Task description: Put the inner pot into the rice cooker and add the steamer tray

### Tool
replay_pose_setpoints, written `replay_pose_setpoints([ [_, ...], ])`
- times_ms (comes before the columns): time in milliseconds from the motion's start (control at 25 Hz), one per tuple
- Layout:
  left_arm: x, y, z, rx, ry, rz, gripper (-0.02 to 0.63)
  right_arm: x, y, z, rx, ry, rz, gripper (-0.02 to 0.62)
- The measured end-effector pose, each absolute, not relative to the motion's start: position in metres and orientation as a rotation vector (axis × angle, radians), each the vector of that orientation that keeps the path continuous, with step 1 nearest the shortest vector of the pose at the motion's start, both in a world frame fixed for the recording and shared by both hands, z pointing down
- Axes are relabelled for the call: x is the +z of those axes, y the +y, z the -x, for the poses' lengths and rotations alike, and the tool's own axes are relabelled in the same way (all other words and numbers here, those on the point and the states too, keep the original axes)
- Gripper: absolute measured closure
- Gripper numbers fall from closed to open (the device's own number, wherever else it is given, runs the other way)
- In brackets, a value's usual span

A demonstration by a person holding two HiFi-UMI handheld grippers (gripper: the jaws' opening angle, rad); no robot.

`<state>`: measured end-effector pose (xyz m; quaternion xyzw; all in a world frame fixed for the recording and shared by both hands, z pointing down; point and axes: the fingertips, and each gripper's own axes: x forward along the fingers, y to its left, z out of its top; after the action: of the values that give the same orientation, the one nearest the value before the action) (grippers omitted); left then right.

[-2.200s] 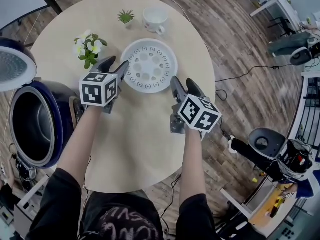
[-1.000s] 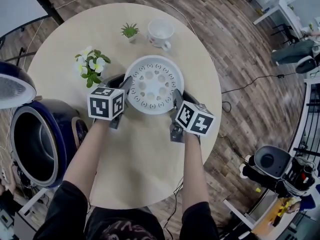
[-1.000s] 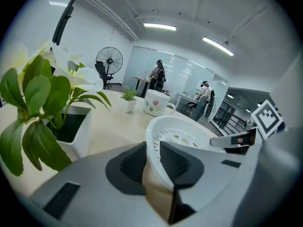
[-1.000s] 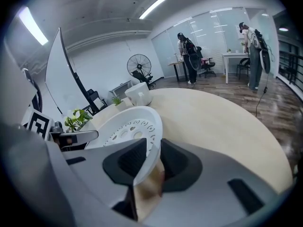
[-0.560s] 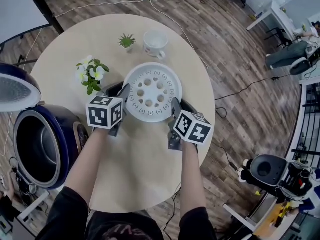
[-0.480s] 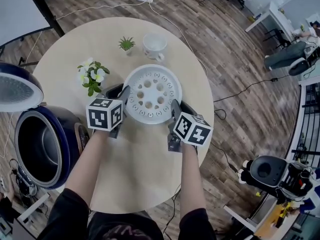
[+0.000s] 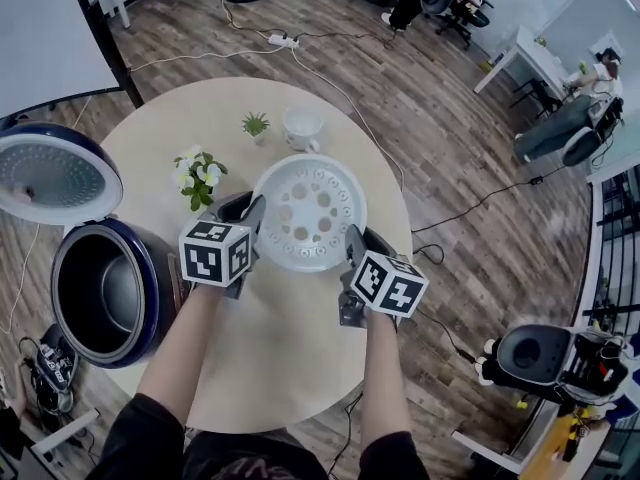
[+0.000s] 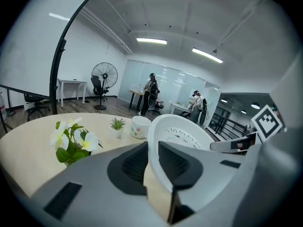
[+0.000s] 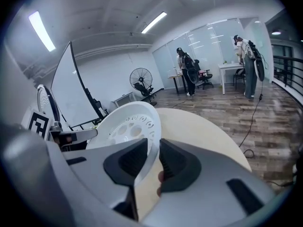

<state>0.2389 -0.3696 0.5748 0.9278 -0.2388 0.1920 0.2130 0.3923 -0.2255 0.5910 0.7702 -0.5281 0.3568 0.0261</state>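
Note:
The white perforated steamer tray (image 7: 308,211) hangs above the round table (image 7: 270,368), held by its rim from both sides. My left gripper (image 7: 252,216) is shut on the tray's left rim (image 8: 184,131); its jaws have just been closing on that edge. On the opposite rim (image 9: 125,124) my right gripper (image 7: 350,243) is shut as well. At the table's left stands the dark blue rice cooker (image 7: 70,268) with its lid (image 7: 55,173) up and the metal inner pot (image 7: 110,298) showing inside it.
White flowers (image 7: 200,178) stand just left of the tray, close to my left gripper. Farther back are a small green plant (image 7: 256,124) and a white cup (image 7: 302,126). Wood floor, cables and office furniture surround the table; people stand far off.
Both grippers closed in on the tray's rim and raised it off the table. The tray now sits higher and nearer the camera.

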Motion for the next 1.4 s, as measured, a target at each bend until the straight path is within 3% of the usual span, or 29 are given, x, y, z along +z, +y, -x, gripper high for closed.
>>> replay_pose_setpoints([
  [800,0.448,-0.301,-0.197,0.361,-0.726,-2.698,0.535,0.478,-0.163,-0.355,0.911,-1.774,-2.411,0.512],
  [1400,0.359,-0.277,-0.099,0.189,-0.936,-2.735,0.551,0.405,-0.165,-0.276,0.775,-1.994,-2.296,0.517],
])
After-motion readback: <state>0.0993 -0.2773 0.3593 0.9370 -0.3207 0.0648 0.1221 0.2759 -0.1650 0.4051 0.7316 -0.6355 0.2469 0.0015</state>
